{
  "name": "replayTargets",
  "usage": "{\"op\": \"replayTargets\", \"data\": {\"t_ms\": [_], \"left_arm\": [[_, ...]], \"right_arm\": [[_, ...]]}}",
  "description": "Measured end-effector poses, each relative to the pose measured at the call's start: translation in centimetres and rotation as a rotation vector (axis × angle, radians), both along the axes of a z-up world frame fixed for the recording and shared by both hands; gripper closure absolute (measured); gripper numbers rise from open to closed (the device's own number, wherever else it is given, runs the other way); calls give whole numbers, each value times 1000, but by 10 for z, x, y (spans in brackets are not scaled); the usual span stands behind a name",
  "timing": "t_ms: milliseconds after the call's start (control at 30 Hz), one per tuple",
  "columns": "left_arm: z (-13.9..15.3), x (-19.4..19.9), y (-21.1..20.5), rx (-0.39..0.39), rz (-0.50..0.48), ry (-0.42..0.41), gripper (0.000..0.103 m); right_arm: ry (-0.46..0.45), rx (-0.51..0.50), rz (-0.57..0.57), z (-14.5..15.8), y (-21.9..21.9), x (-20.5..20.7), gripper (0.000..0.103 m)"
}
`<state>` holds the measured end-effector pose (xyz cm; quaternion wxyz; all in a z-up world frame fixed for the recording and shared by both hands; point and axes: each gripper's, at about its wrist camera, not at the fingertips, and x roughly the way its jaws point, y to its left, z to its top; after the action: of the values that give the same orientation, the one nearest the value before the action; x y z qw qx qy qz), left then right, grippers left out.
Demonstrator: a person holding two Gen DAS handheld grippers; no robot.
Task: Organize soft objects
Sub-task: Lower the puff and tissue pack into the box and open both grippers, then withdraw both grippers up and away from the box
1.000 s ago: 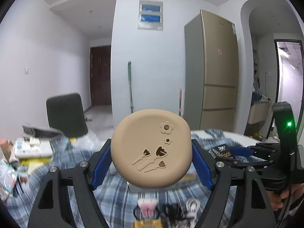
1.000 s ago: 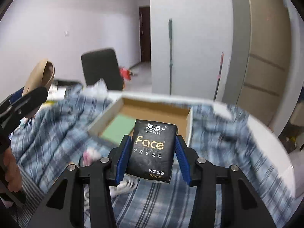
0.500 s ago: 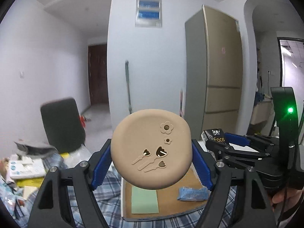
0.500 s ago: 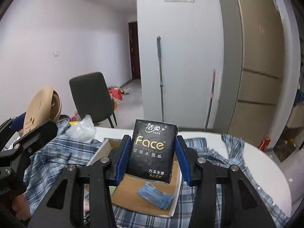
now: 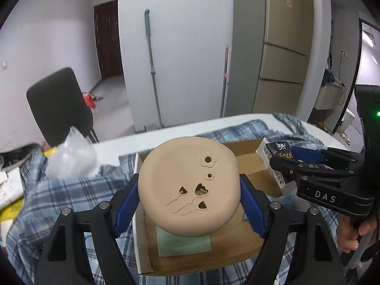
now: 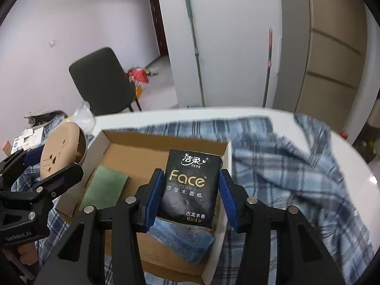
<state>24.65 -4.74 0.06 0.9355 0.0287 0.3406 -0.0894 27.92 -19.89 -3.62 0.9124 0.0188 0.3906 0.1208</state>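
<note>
My left gripper (image 5: 188,205) is shut on a round tan soft pad (image 5: 187,187) with cut-out shapes and holds it over the left part of an open cardboard box (image 5: 249,153). My right gripper (image 6: 191,193) is shut on a black "Face" tissue pack (image 6: 192,190) and holds it over the box's (image 6: 133,152) right part. A green cloth (image 6: 104,190) and a blue packet (image 6: 182,239) lie in the box. The right gripper also shows in the left wrist view (image 5: 282,163), and the left gripper with the pad in the right wrist view (image 6: 60,153).
The box sits on a blue plaid cloth (image 6: 280,161) over a white table (image 6: 356,156). A crumpled plastic bag (image 5: 71,156) and papers (image 6: 26,140) lie at the left. A dark chair (image 6: 102,80), mops and a fridge (image 5: 285,47) stand behind the table.
Both grippers have tilted down and moved forward over the cardboard box, still holding their objects. The box interior with green cloth and blue packet now lies beneath them.
</note>
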Motion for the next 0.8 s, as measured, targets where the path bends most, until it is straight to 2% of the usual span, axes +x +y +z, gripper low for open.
{"op": "replayTargets", "data": {"t_ms": [167, 333, 367, 400, 433, 500, 567, 800], "left_arm": [[-25, 6, 4, 0, -1, 65, 21], [-32, 8, 5, -10, 7, 80, 19], [-33, 8, 6, -16, 8, 81, 18], [-33, 8, 7, -22, 12, 81, 18], [-33, 7, 9, -28, 16, 79, 18], [-29, 5, 11, -32, 31, 61, 7], [-23, 2, 13, -33, 42, 27, 0], [6, -17, 21, -64, 62, -90, 0]], "right_arm": [[30, -27, 16, -14, 5, 4, 56], [31, -49, 30, -19, 10, 4, 54], [28, -54, 36, -19, 11, 5, 51], [27, -63, 40, -19, 12, 5, 42], [24, -75, 37, -19, 14, 5, 37], [9, -73, 33, -17, 14, 3, 36], [9, -70, 32, -14, 13, 2, 36], [-35, -20, 8, 12, 4, -11, 36]]}}
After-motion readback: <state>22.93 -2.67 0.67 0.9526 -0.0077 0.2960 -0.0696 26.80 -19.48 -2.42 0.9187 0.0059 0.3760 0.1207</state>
